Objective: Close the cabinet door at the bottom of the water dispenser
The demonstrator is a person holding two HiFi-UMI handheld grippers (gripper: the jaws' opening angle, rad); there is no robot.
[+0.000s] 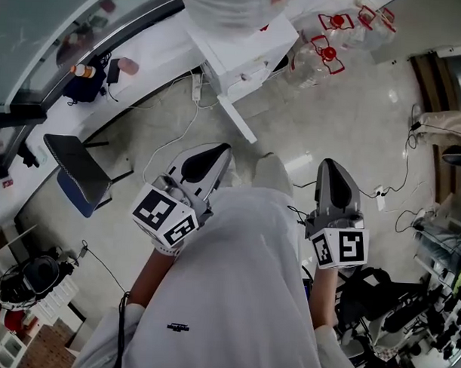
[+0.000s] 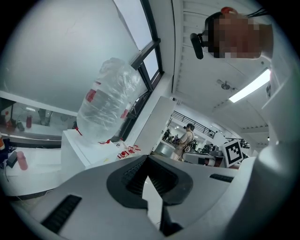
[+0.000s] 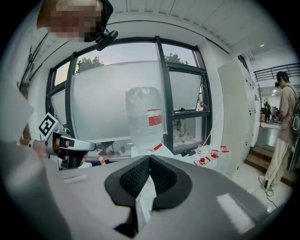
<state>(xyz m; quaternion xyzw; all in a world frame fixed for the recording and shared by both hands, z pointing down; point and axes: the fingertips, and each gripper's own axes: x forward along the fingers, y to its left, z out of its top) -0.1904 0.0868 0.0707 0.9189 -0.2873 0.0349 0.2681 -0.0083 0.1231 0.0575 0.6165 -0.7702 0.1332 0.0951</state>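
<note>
The white water dispenser (image 1: 247,40) stands ahead of me with a clear bottle (image 1: 229,4) on top. Its lower cabinet door (image 1: 237,119) juts out open towards me, seen edge-on from above. My left gripper (image 1: 220,153) is held just short of the door's free edge, jaws shut on nothing. My right gripper (image 1: 331,166) hovers further right, over bare floor, also shut and empty. In the left gripper view the bottle (image 2: 105,105) and dispenser body (image 2: 70,150) rise above the closed gripper (image 2: 148,158). In the right gripper view the bottle (image 3: 145,117) stands straight beyond the closed gripper (image 3: 150,158). The door is hidden in both gripper views.
Several empty bottles with red handles (image 1: 325,54) lie on the floor right of the dispenser. A blue-seated chair (image 1: 76,174) stands at the left by a white counter (image 1: 120,89). Cables and a power strip (image 1: 381,196) lie at the right. A person (image 3: 286,126) stands far off.
</note>
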